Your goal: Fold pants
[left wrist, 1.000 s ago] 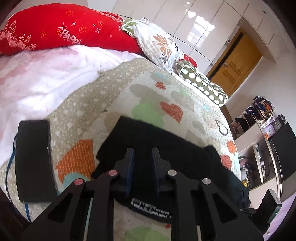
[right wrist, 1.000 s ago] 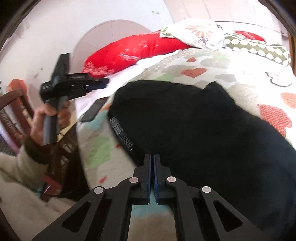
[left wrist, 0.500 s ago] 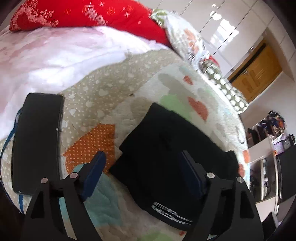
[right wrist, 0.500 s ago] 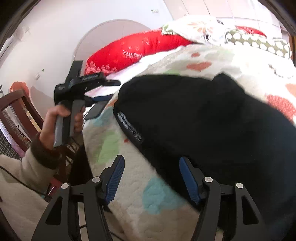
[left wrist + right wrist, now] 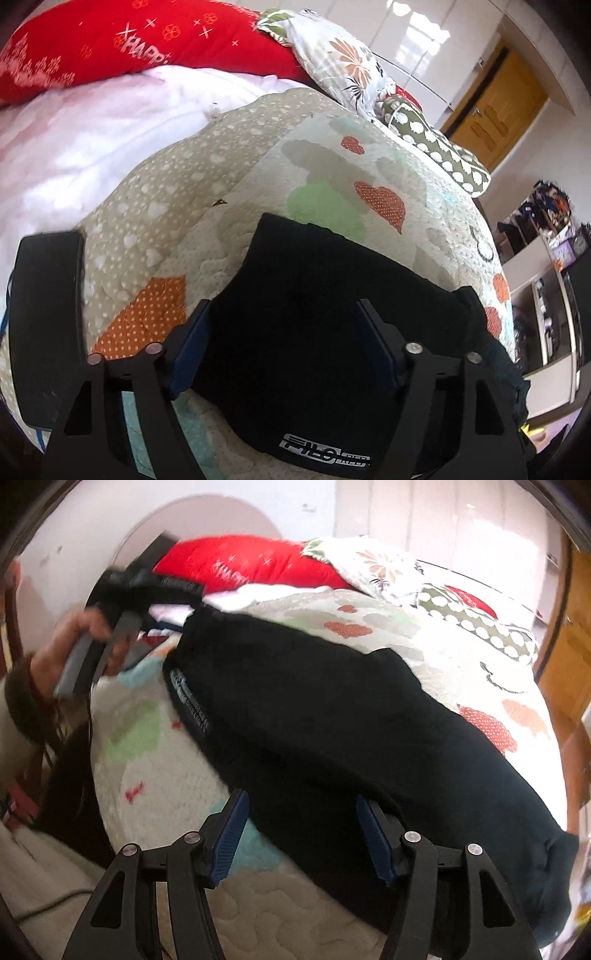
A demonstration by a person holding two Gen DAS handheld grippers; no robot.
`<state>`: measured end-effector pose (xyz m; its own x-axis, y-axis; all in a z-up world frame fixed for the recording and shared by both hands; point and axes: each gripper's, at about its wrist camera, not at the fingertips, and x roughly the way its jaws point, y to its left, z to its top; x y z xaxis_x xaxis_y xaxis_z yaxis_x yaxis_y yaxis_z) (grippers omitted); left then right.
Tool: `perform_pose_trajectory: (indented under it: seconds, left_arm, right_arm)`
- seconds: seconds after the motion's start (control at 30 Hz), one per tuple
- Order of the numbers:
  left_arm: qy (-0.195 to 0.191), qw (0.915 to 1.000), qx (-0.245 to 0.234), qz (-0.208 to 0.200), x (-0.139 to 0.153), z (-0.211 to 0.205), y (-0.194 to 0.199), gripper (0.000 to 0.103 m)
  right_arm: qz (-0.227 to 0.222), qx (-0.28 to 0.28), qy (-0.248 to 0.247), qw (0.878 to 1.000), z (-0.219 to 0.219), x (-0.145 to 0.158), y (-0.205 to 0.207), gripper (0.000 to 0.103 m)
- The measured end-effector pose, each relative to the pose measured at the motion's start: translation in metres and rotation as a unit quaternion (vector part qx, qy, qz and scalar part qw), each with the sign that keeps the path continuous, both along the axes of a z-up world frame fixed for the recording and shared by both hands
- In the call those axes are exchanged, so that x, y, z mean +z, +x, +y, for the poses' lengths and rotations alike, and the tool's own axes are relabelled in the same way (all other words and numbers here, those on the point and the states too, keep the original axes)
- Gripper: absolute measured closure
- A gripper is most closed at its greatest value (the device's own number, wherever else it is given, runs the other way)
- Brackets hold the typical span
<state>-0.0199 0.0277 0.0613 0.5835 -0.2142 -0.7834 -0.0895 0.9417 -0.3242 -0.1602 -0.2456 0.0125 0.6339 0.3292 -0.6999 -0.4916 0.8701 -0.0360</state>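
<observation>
Black pants (image 5: 314, 325) lie folded lengthwise on the patterned quilt, with the waistband label (image 5: 325, 452) at the near edge. My left gripper (image 5: 284, 347) is open and empty, its jaws wide apart just above the waist end. In the right wrist view the pants (image 5: 351, 720) stretch from the waistband at left to the leg ends at right. My right gripper (image 5: 301, 838) is open and empty over the near edge of the pants. The left gripper (image 5: 122, 602) in the person's hand shows blurred at upper left.
A black phone (image 5: 46, 325) lies on the quilt (image 5: 207, 206) left of the pants. A red pillow (image 5: 129, 44), a floral pillow (image 5: 343, 70) and a green dotted pillow (image 5: 439, 155) sit at the bed's far side. A wooden door (image 5: 495, 118) and shelves (image 5: 546, 266) stand to the right.
Both grippers have opened from shut or nearly shut and let go of the pants. The left gripper has drawn back over the waist end. The right gripper has shifted along the near edge.
</observation>
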Motion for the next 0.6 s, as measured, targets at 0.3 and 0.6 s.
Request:
perform_pose_trajectory:
  seconds: [0.3, 0.6]
  left_arm:
    - [0.01, 0.9999, -0.004, 0.008, -0.004, -0.003, 0.005, 0.03]
    - [-0.002, 0.9997, -0.023, -0.003, 0.009, -0.005, 0.001, 0.082]
  right_arm:
    - [-0.055, 0.012, -0.04, 0.998, 0.008, 0.001, 0.004, 0.044]
    - [0.019, 0.001, 0.081, 0.997, -0.012, 0.004, 0.047, 0.098]
